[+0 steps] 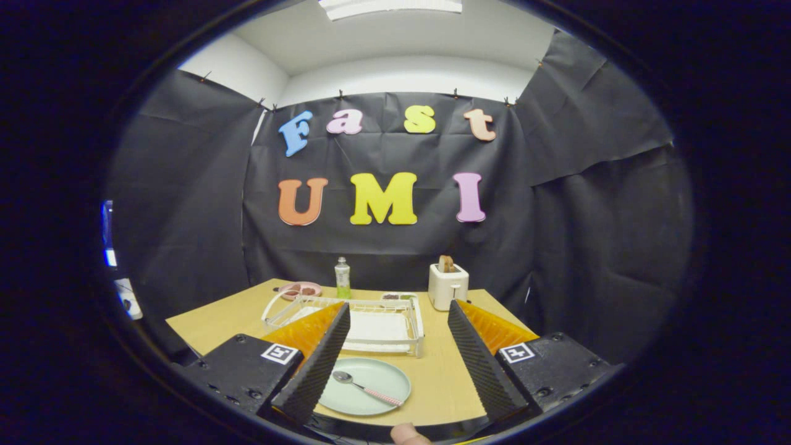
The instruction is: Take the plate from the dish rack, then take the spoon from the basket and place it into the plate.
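A pale green plate (377, 383) lies flat on the wooden table (445, 371), low between my fingers and nearer the left one. A spoon (366, 387) with a metal bowl and a pink handle rests in the plate. Beyond the plate stands a white wire dish rack (383, 324) with a white tray under it. My gripper (395, 358) hangs above the table, open wide, with nothing between its fingers. I cannot make out a basket.
At the back of the table stand a white toaster (448, 285) with a slice of bread in it, a small bottle (342, 279), a pink dish (299, 289) and a small tray (398, 297). A fingertip (408, 434) shows below the fingers.
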A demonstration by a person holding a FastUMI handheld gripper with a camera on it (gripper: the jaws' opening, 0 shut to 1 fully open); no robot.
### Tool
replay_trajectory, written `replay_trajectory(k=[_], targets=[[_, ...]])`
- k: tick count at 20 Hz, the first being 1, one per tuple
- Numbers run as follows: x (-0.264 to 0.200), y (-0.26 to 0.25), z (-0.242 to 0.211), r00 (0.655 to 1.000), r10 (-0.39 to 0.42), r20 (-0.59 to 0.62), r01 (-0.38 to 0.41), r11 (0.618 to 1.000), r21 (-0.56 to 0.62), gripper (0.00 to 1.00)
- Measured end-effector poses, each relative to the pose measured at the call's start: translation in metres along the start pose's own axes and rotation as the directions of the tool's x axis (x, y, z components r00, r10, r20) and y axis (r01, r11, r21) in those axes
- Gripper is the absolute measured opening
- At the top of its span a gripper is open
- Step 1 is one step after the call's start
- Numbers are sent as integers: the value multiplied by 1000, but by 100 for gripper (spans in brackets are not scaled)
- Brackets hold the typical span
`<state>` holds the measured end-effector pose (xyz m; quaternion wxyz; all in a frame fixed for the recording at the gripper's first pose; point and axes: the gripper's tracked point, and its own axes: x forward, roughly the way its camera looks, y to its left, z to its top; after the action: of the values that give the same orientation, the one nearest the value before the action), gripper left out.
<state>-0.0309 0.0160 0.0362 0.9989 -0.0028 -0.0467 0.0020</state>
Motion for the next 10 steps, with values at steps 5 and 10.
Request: replay_trajectory(k=[5,10], targets=[[-16,-14,10,998,-6,58,6,1000,10,100],[-16,-32,-3,999,-29,16,29,999,26,100]])
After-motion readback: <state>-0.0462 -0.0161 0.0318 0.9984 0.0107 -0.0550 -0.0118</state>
